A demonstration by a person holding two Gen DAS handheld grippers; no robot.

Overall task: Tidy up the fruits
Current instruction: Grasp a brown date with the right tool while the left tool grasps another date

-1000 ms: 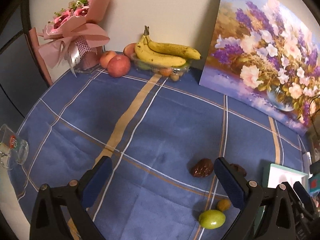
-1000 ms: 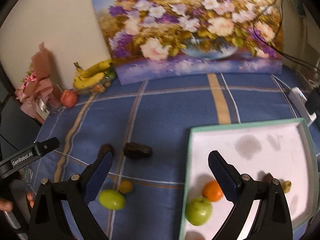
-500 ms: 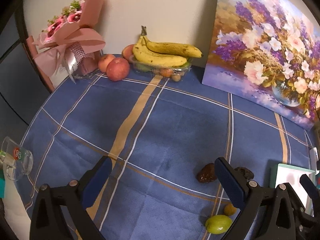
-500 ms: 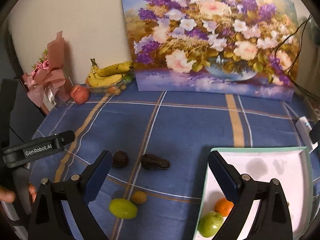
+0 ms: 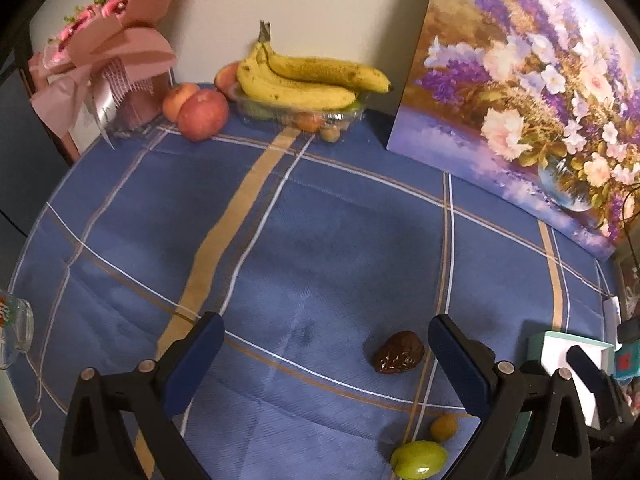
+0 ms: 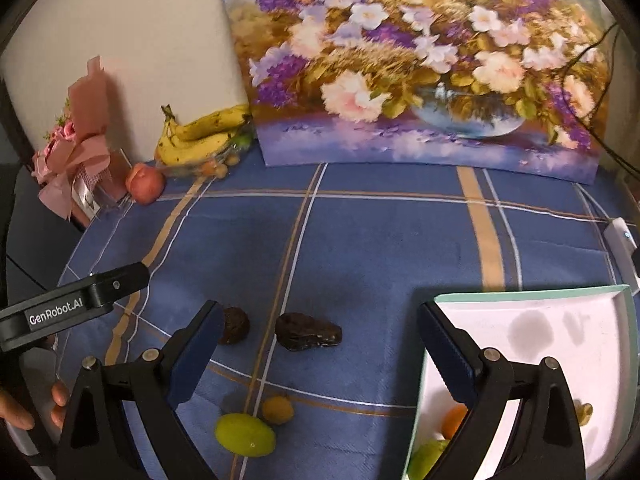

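On the blue checked tablecloth lie two dark wrinkled dates (image 6: pixel 308 331) (image 6: pixel 234 325), a green fruit (image 6: pixel 245 434) and a small yellow fruit (image 6: pixel 277 409). In the left wrist view one date (image 5: pixel 398 351), the green fruit (image 5: pixel 418 459) and the yellow fruit (image 5: pixel 443 427) show. A white tray with a green rim (image 6: pixel 532 292) holds an orange fruit (image 6: pixel 454 420) and a green one (image 6: pixel 426 456). My left gripper (image 5: pixel 326 354) is open and empty above the cloth. My right gripper (image 6: pixel 318 342) is open and empty, above the dates.
Bananas (image 5: pixel 304 80) on a clear container, apples (image 5: pixel 202 114) and a pink bouquet (image 5: pixel 104 64) stand at the back. A flower painting (image 6: pixel 420 64) leans on the wall. A glass mug (image 5: pixel 12 332) sits at the left edge. A white device (image 6: pixel 620 240) lies at right.
Both grippers have moved left and slightly forward. The dates and small fruits have shifted toward the middle of the right view; the tray has slid toward the right edge. Both stay open.
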